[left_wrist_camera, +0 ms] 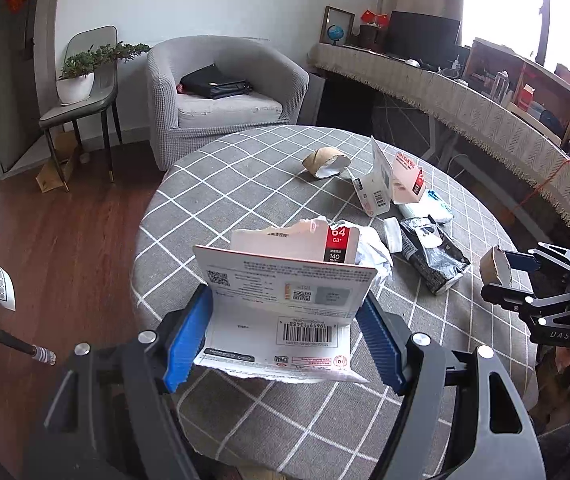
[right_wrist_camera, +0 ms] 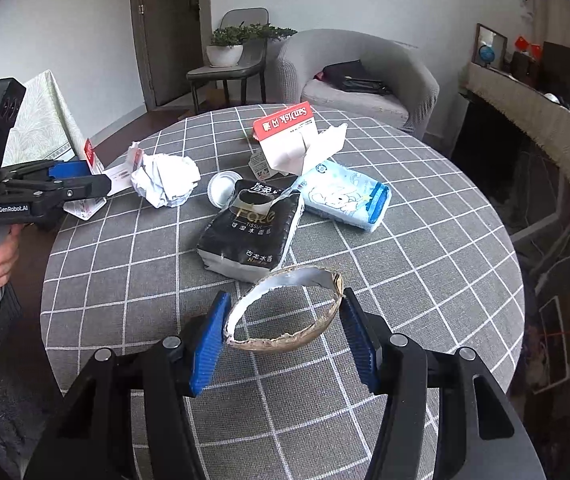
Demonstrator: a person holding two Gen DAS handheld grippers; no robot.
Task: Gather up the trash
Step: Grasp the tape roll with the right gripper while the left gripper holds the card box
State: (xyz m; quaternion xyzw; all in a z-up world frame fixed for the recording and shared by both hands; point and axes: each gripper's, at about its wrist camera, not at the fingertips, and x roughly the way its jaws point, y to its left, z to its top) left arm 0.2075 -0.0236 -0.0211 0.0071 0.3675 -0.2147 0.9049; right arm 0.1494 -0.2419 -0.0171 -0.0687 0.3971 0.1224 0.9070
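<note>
The left hand-held gripper [left_wrist_camera: 285, 320] has its blue pads clamped on the sides of a torn white memory-card package [left_wrist_camera: 285, 292], held above the near edge of the grey checked tabletop [left_wrist_camera: 245, 184]. The right hand-held gripper [right_wrist_camera: 283, 332] grips a torn paper cup ring [right_wrist_camera: 285, 312] between its pads, lifted over the tabletop's near side. Farther off lie crumpled paper [right_wrist_camera: 165, 180], a black tissue pack [right_wrist_camera: 251, 232] and a blue tissue pack [right_wrist_camera: 345, 196].

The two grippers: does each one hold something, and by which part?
Left gripper holds a torn card package by its two side edges. Right gripper holds a torn paper cup by opposite sides of its rim.
</note>
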